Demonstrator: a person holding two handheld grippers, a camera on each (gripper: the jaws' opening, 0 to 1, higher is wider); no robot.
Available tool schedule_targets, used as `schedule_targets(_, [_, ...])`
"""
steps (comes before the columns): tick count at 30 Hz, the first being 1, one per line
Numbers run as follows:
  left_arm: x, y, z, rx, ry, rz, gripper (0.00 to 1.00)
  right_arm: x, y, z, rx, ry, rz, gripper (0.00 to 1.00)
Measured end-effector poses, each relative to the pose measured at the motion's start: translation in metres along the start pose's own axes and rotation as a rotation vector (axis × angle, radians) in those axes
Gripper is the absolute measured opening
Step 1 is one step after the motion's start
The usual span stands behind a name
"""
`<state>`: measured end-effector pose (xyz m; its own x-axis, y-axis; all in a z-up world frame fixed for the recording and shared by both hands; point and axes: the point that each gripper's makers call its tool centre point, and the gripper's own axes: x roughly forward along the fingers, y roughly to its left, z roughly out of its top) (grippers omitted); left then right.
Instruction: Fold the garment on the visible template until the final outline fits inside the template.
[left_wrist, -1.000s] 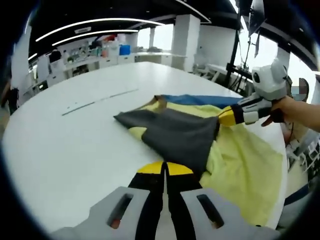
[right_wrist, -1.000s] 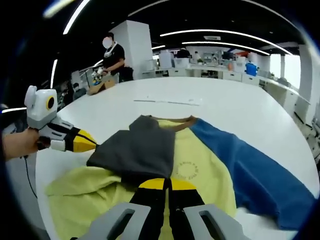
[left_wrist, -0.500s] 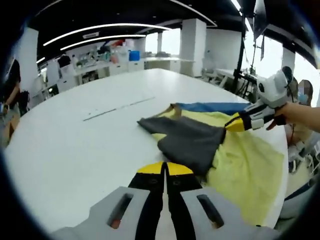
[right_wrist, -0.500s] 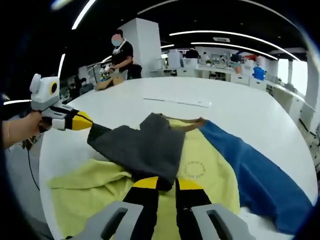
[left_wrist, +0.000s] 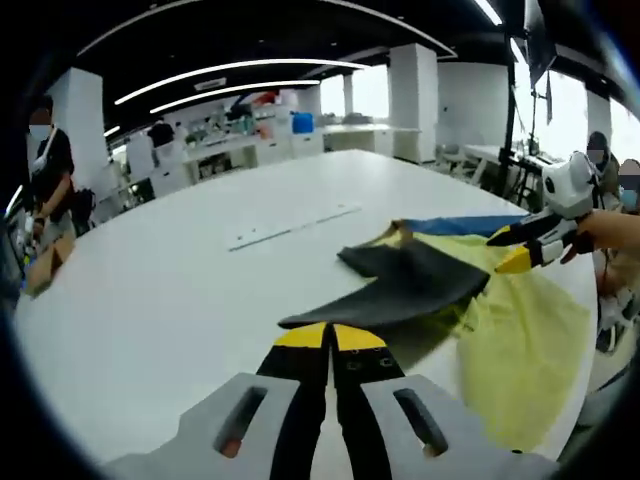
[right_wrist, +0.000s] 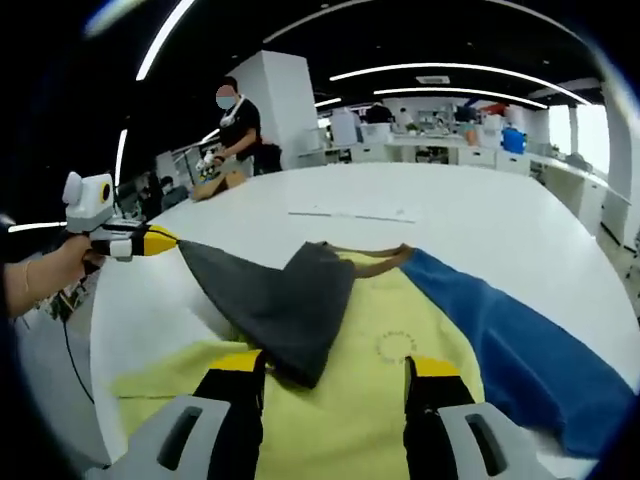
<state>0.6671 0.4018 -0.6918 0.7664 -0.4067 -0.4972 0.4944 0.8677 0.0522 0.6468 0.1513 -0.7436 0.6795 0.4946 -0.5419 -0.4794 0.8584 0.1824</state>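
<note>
The garment (right_wrist: 400, 400) lay on the white desk (left_wrist: 150, 290). The left tongs (left_wrist: 330, 340) were clamped on the grey sleeve (right_wrist: 270, 300), stretched leftward. The right tongs (right_wrist: 335, 385) stood wide open, empty, directly above the yellow body and nearer it.

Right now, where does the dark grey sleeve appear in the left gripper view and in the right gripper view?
Left gripper view: the dark grey sleeve lies right of centre, stretched from the left gripper toward the right gripper.
Right gripper view: the sleeve lies left of centre, its corner pinched by the left gripper.
Shared landmark: the blue sleeve.
</note>
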Motion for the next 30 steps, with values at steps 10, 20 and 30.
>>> schedule_targets(10, [-0.014,0.04,-0.014,-0.04,0.022,0.077,0.0,-0.009,0.014,0.002,0.032,0.006,0.077,0.76])
schedule_targets(20, [-0.029,0.074,-0.017,-0.051,0.014,0.157,0.0,-0.021,0.021,0.004,-0.022,0.014,0.112,0.93])
schedule_targets(30, [-0.055,0.116,-0.025,-0.192,-0.034,0.269,0.0,-0.032,0.02,0.009,-0.061,0.005,0.119,0.99])
